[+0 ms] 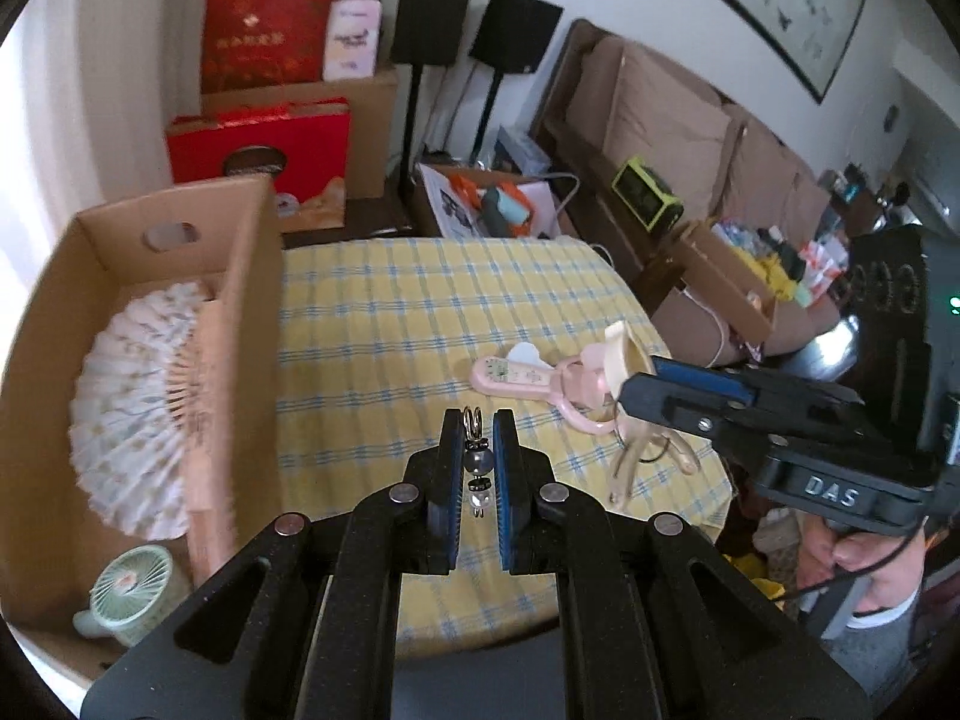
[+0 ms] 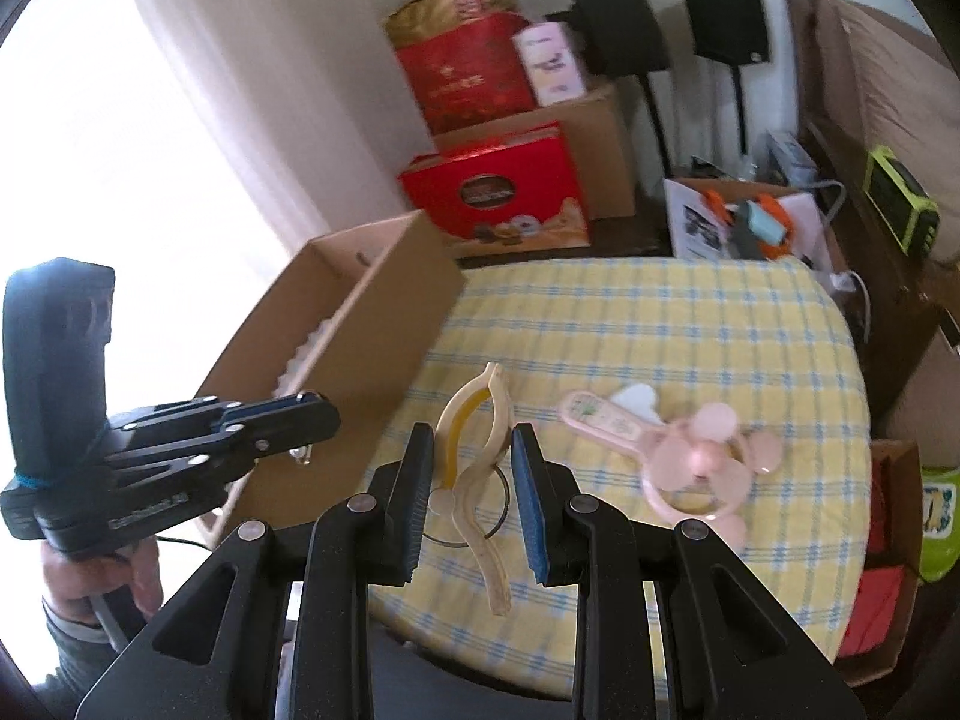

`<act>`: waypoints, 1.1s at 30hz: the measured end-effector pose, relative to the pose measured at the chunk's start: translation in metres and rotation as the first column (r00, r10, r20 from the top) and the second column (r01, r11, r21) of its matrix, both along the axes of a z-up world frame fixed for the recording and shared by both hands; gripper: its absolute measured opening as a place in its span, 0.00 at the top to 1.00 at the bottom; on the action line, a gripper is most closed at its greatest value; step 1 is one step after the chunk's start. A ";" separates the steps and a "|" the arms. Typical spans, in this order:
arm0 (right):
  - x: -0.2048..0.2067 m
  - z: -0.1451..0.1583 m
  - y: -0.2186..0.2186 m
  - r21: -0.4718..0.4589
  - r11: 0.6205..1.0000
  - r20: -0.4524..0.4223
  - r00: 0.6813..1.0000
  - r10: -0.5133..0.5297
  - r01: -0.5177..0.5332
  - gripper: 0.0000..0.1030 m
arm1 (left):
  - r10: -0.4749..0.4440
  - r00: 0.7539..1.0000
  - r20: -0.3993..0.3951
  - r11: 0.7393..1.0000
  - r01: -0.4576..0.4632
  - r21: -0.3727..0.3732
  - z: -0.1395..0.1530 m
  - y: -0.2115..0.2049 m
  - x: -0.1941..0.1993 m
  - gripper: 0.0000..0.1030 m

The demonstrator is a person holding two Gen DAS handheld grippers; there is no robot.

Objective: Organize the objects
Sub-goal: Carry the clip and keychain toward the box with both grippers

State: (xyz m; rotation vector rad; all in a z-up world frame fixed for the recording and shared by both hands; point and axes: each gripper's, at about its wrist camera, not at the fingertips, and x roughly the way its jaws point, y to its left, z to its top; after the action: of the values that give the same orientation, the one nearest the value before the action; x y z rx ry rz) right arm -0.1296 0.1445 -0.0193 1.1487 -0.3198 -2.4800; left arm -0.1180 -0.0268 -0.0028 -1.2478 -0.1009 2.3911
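Matt brown corrugated cardboard box (image 1: 252, 276) at nine o'clock, pleated paper fan (image 1: 129, 402) on wooden ribs inside. Soft woven checked tablecloth (image 1: 384, 324) at centre. Glossy metal bead charm (image 1: 478, 461) between matt black plastic left gripper (image 1: 480, 426). Smooth pink plastic handheld fan (image 2: 684, 450), three o'clock.

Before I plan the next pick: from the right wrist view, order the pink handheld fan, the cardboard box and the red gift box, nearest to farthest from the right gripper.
1. Pink handheld fan, on the tablecloth just right of the right gripper.
2. Cardboard box, at the table's left side.
3. Red gift box, beyond the table's far edge.
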 end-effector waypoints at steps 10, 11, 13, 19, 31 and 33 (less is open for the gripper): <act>-0.008 0.017 -0.073 0.006 0.990 -0.015 0.990 0.140 -0.140 0.75 | 0.150 0.989 -0.017 0.988 -0.150 -0.045 0.004 -0.093 0.025 0.92; -0.009 0.018 -0.083 0.003 0.988 -0.015 0.987 0.157 -0.157 0.75 | 0.167 0.986 -0.014 0.985 -0.168 -0.048 0.003 -0.104 0.025 0.92; -0.012 0.018 -0.101 0.000 0.982 -0.011 0.982 0.191 -0.191 0.75 | 0.210 0.978 -0.005 0.976 -0.210 -0.056 -0.001 -0.128 0.028 0.92; -0.020 0.013 -0.158 0.000 0.958 0.008 0.958 0.287 -0.287 0.75 | 0.308 0.950 0.044 0.950 -0.305 -0.066 -0.025 -0.189 0.030 0.92; -0.031 -0.009 -0.237 -0.012 0.922 0.073 0.920 0.386 -0.386 0.75 | 0.416 0.904 0.092 0.907 -0.406 -0.113 -0.070 -0.240 0.023 0.88; -0.035 -0.011 -0.246 -0.016 0.920 0.081 0.916 0.392 -0.392 0.75 | 0.441 0.893 0.085 0.894 -0.430 -0.125 -0.074 -0.246 0.022 0.78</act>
State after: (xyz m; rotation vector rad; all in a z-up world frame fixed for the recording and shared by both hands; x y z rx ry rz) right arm -0.1647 -0.1018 -0.0303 1.1861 -0.0956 -2.0857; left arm -0.0959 -0.2724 -0.0763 -1.5425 -0.3290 2.7303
